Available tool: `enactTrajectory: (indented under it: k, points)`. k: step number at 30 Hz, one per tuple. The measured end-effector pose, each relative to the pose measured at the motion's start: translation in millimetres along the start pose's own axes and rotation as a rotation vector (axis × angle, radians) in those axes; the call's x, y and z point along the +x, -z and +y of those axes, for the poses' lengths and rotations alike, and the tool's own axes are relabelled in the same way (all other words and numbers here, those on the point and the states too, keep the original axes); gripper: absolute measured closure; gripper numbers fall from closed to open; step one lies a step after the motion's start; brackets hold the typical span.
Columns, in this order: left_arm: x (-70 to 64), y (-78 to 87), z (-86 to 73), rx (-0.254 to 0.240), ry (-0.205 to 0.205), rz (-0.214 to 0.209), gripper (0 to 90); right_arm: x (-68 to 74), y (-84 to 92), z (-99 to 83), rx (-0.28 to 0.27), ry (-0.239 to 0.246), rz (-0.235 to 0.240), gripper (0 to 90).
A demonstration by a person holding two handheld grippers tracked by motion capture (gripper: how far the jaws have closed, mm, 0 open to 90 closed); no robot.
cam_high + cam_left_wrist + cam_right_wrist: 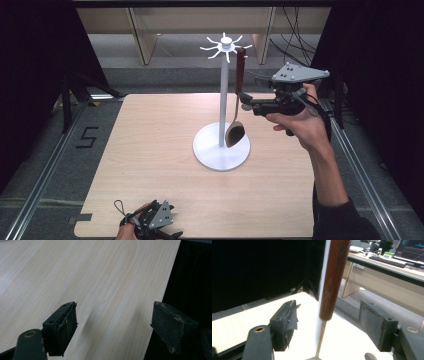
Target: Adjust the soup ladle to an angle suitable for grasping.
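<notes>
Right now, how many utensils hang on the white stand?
1: a wooden-handled ladle hangs from a hook on the right side of the white stand, its bowl low beside the pole above the round base. No others seen.

A stand [221, 145] sits right of centre on the table [150, 165]. A ladle [236, 115] hangs from its top hooks, just right of the pole. The right gripper [245, 101] is right of the ladle; the left gripper [152, 222] is at the bottom edge, left of centre.
</notes>
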State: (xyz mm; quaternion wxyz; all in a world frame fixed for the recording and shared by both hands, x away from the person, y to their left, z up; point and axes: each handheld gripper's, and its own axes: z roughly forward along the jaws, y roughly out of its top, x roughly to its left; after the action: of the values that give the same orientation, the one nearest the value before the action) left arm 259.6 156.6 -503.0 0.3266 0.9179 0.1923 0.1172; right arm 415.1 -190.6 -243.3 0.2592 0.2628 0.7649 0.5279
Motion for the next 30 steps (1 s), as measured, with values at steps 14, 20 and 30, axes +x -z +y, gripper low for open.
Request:
enactTrajectory:
  k: [14,20,30]
  points:
    - [-0.1,0.7,0.1,0.006,-0.001,-0.002,19.8,-2.2,7.6,-28.1,-0.018,-0.055,0.024,22.0]
    - [0.0,0.7,0.1,0.005,0.0,0.0,19.8,1.0,9.7,-39.9,-0.043,-0.077,0.064,20.7]
    - [0.1,0.4,0.0,0.009,-0.001,0.0,19.8,-0.6,16.5,-63.8,-0.051,-0.118,0.071,15.3]
